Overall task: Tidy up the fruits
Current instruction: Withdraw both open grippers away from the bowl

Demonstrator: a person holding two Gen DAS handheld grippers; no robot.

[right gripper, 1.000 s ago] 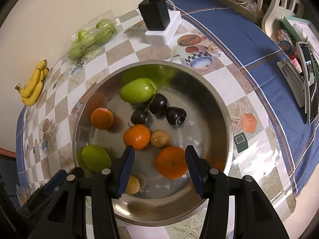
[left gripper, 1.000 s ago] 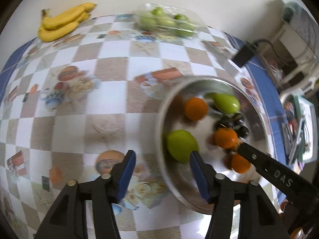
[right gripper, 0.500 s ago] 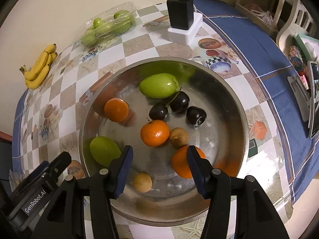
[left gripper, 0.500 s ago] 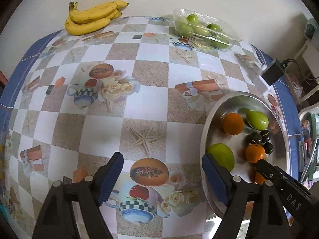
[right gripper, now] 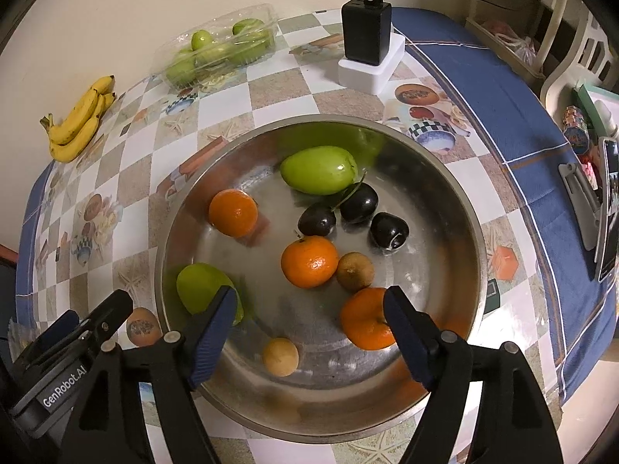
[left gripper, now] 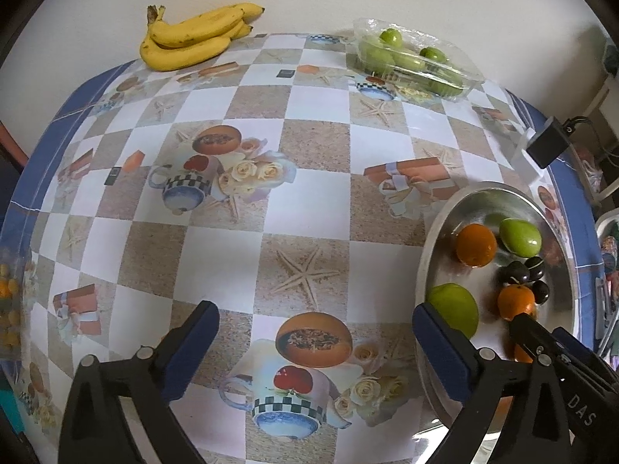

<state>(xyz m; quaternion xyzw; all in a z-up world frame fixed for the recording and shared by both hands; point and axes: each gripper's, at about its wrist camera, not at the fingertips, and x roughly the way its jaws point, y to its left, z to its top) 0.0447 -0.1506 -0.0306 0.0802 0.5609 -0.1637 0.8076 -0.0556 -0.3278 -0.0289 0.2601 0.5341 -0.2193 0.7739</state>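
A steel bowl [right gripper: 476, 232] holds green fruits [right gripper: 317, 170], three oranges [right gripper: 309, 261], dark plums [right gripper: 358, 197], a brown fruit [right gripper: 354, 270] and a small yellow one [right gripper: 280, 355]. My right gripper [right gripper: 309, 301] hangs over the bowl's near side, its jaws opening. Nothing is pressed between them; an orange [right gripper: 365, 323] lies by the right finger. My left gripper [left gripper: 311, 321] is over the tablecloth just left of the bowl [left gripper: 425, 255], its jaws opening wide around nothing. A green fruit [left gripper: 454, 309] sits behind its right finger.
Bananas [left gripper: 193, 38] lie at the table's far left by the wall. A clear plastic box of green fruit [left gripper: 418, 62] stands at the back. A black charger on a white block [right gripper: 367, 34] is behind the bowl. A phone on a stand [right gripper: 603, 212] is at the right.
Both grippers' jaws have spread wider. The left gripper has shifted left, off the bowl and over the tablecloth. The right gripper stays over the bowl, rolled slightly.
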